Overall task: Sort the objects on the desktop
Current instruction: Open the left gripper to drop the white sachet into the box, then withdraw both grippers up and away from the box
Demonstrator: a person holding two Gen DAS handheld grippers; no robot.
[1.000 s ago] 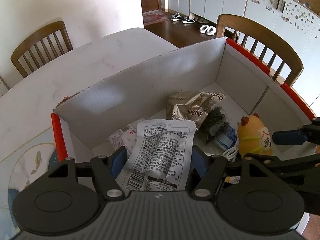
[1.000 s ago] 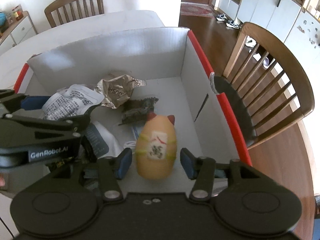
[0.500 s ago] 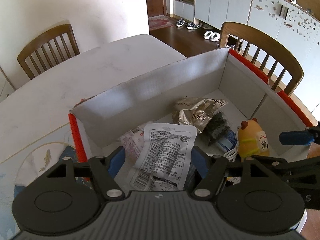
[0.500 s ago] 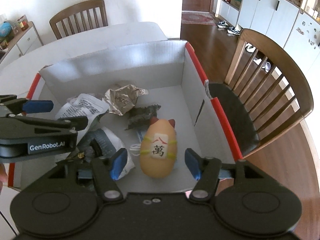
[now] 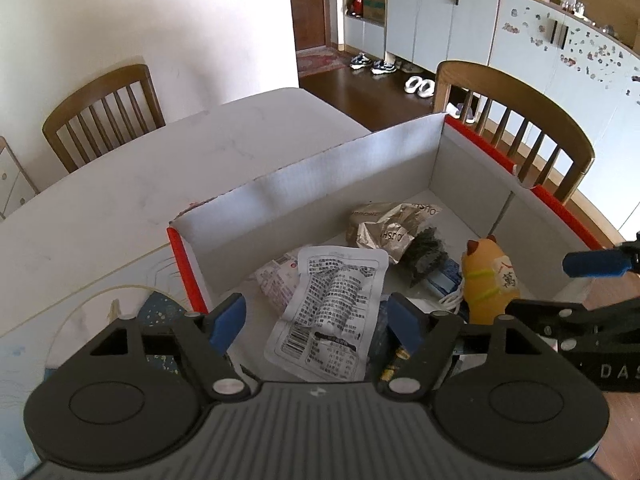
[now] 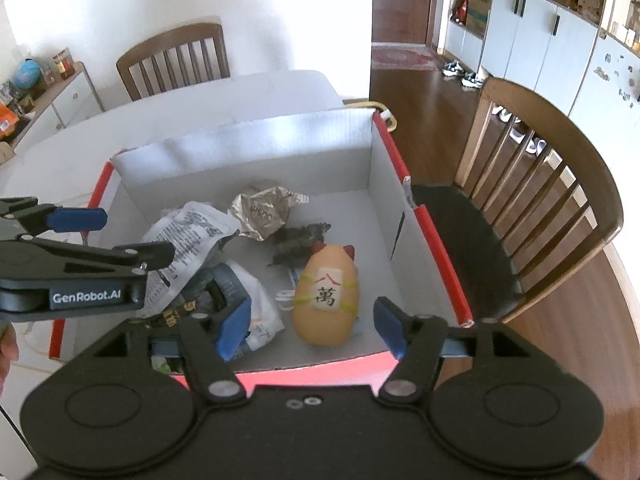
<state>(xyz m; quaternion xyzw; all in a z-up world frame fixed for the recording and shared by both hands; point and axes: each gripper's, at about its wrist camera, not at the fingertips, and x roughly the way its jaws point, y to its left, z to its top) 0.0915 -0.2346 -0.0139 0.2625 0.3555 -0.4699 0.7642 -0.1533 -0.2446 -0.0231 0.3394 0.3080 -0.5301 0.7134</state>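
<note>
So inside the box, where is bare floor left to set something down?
Bare floor in the white cardboard box with red edges runs along its far wall and right wall, beyond the crumpled silver foil wrapper and right of the orange cat figurine. The near-left part is crowded with packets, including the white printed pouch.

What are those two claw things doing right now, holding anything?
Left gripper: open, holding nothing, above the white printed packet.
Right gripper: open, holding nothing, above the orange cat figurine.
</note>
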